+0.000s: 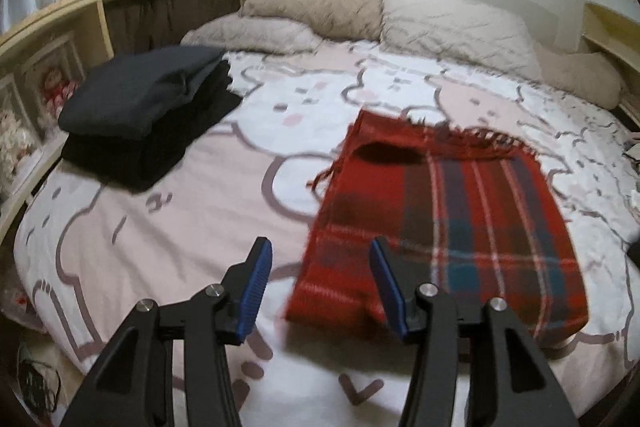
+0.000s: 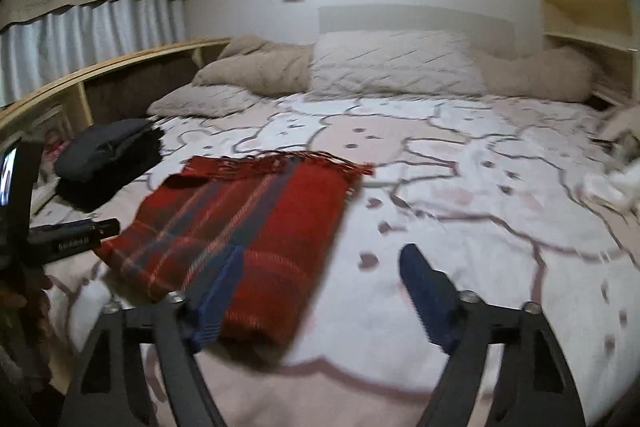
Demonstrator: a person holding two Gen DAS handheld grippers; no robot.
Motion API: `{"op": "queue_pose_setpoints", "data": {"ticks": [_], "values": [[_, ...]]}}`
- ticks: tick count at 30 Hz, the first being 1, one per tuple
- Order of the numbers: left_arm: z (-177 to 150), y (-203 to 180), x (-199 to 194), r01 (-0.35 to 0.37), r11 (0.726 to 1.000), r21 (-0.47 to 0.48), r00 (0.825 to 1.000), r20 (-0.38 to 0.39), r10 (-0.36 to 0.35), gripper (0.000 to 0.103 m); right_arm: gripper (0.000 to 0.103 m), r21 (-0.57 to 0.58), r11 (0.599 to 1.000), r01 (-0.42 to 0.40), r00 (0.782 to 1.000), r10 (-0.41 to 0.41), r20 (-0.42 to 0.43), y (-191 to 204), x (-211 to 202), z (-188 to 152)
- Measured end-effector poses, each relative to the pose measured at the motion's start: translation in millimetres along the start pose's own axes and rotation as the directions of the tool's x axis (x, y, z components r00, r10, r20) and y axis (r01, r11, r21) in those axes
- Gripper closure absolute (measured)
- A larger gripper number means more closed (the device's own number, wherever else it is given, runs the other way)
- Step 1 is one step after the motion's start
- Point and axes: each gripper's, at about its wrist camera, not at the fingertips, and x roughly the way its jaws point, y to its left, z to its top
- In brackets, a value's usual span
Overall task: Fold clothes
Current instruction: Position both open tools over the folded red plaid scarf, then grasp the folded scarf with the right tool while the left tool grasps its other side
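A red plaid scarf with fringed ends lies folded flat on the pink-and-white bedspread. My left gripper hovers open over the scarf's near left corner, with nothing between its blue pads. In the right wrist view the same scarf lies left of centre. My right gripper stands open above its near right corner, the left pad in front of the cloth and nothing gripped. The left gripper's tip shows at the far left of that view.
A pile of folded dark clothes sits at the bed's left side beside a wooden shelf unit. Beige pillows line the head of the bed. Crumpled white cloth lies at the right edge.
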Motion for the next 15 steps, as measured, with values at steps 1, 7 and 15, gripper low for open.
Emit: {"op": "queue_pose_setpoints", "data": {"ticks": [1, 7, 15], "values": [[2, 1, -1, 0.007, 1.0, -0.007, 1.0, 0.005, -0.007, 0.052, 0.044, -0.003, 1.0, -0.029, 0.999, 0.029, -0.025, -3, 9, 13], [6, 5, 17, 0.111, 0.99, -0.092, 0.992, -0.053, -0.116, 0.052, 0.067, -0.029, 0.945, -0.327, 0.909, 0.306, -0.284, 16, 87, 88], [-20, 19, 52, 0.122, 0.988, -0.098, 0.977, -0.165, -0.137, 0.051, 0.078, -0.153, 0.887, -0.436, 0.744, 0.259, -0.616, 115, 219, 86]]}}
